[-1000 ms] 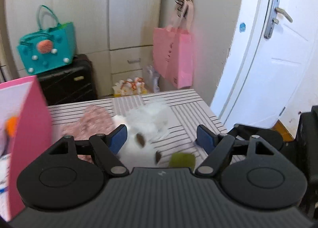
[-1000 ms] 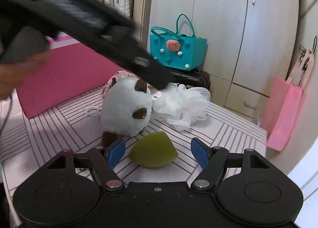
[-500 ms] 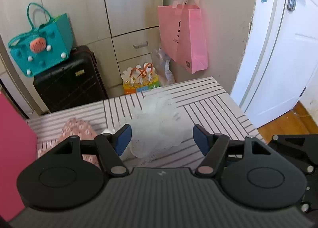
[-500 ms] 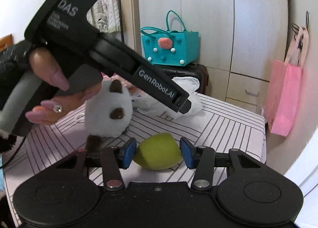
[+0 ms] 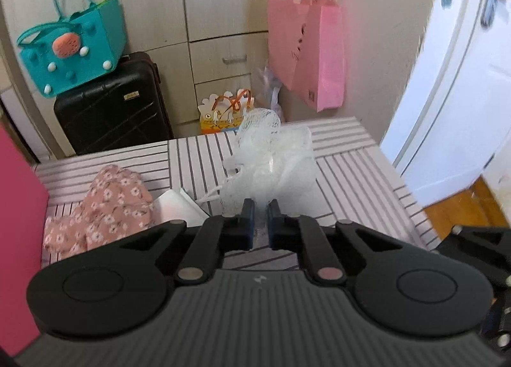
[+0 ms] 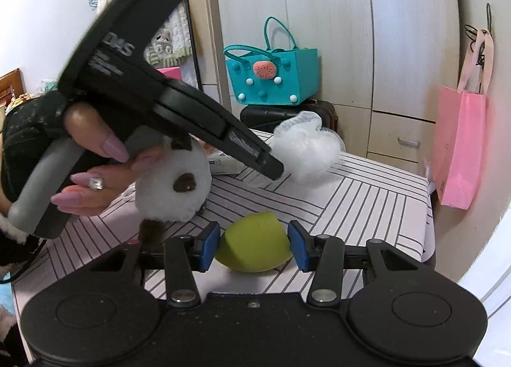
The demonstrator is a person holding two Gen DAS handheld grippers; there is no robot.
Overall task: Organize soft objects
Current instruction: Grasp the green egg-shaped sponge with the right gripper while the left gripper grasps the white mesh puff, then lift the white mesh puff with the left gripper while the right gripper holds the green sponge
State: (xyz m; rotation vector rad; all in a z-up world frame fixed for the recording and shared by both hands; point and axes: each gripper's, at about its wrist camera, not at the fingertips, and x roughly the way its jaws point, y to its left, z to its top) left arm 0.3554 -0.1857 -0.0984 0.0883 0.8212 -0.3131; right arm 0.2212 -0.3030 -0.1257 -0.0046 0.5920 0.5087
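My left gripper point(image 5: 260, 223) is shut on the near edge of a white mesh bath pouf point(image 5: 274, 159), which hangs just above the striped table; the pouf also shows in the right wrist view point(image 6: 306, 149) at that gripper's tip point(image 6: 276, 170). My right gripper point(image 6: 254, 244) is shut on a green egg-shaped sponge point(image 6: 254, 247), its blue pads touching both sides. A white plush toy point(image 6: 174, 189) with brown ears stands left of the sponge. A pink floral cloth point(image 5: 111, 207) lies at the table's left.
A striped table point(image 5: 345, 175) bears everything. A pink box wall point(image 5: 19, 239) stands at its left. A white packet point(image 5: 179, 210) lies beside the cloth. Beyond are a black suitcase point(image 5: 111, 111), a teal bag point(image 5: 70, 50), a hanging pink bag point(image 5: 313, 50) and a white door point(image 5: 463, 79).
My left gripper has closed its jaws on the white pouf. My right gripper has narrowed onto the green sponge and now touches it on both sides.
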